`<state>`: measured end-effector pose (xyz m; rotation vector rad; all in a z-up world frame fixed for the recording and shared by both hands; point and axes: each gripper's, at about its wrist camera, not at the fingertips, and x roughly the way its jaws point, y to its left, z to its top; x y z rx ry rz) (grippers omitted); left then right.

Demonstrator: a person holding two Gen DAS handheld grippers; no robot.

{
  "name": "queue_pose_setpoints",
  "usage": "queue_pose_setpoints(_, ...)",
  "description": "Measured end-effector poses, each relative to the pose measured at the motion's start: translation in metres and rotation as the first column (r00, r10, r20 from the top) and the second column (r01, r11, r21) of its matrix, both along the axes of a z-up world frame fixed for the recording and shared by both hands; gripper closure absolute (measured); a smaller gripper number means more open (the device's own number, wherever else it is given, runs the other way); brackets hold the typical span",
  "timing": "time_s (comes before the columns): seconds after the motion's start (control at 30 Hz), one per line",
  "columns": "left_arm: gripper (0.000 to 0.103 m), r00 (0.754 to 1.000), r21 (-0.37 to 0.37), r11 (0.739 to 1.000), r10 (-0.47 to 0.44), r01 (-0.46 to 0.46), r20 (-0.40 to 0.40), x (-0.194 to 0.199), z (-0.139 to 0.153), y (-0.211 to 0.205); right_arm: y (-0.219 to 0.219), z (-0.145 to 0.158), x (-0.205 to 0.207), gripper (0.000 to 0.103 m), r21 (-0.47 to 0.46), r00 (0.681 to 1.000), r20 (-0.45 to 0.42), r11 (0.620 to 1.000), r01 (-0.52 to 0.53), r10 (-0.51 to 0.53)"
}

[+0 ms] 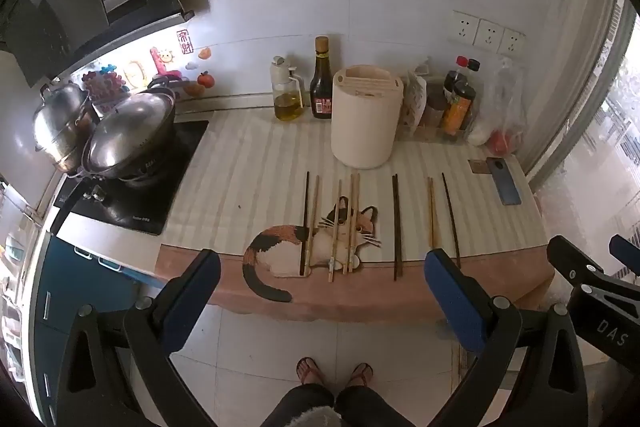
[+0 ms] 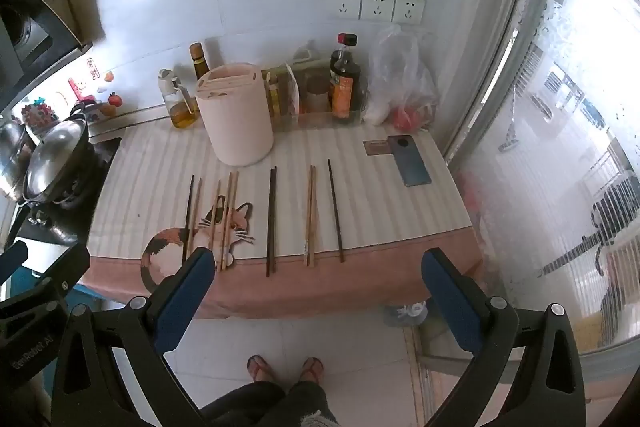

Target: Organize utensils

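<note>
Chopsticks (image 1: 396,223): loose sticks laid side by side, roughly parallel, on the striped cloth of the bench (image 1: 248,163), ahead of and below both sets of jaws. Mixed stock: dark sticks and pale wooden ones. By my count, about 5 lie over the cat-pattern mat (image 1: 288,251), a dark pair sits in the middle, and a pale pair with 1 single dark stick (image 2: 335,211) lies toward the right jaw side. Their near tips reach the pink hem of the cloth, which judged from the layout makes them easy to pinch from the front edge.

Utensil holder (image 1: 366,115): cream, cylindrical, slotted top, upright just beyond the far ends of the sticks; the likely destination.

Left gripper (image 1: 322,269): jaws spread wide, nothing between them, hovering short of the bench edge, tilted down.

Right gripper (image 2: 318,267): jaws likewise released and empty, same downward tilt, beside the left one.

Surroundings beyond the jaws: oil bottle (image 1: 286,95), soy sauce bottle (image 1: 321,79), phone (image 2: 408,161), lidded wok (image 1: 128,139). No stick looks sorted yet.
</note>
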<state>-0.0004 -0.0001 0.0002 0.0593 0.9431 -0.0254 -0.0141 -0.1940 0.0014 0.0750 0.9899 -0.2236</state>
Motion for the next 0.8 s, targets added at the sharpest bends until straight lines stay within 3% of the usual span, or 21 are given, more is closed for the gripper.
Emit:
queue_pose_setpoints(0.23,0.000,1.000,-0.004,1.000,0.000,0.000,0.001,-0.010,-0.017,-0.004,-0.004,0.005,0.001,0.000,0.012,1.000,-0.012,1.000,-0.011,0.011)
queue_pose_setpoints(0.8,0.000,1.000,-0.015,1.000,-0.002,0.001,-0.015,-0.004,-0.014,0.008,0.006,-0.003,0.004,0.000,-0.021,1.000,-0.021,1.000,-0.010,0.009)
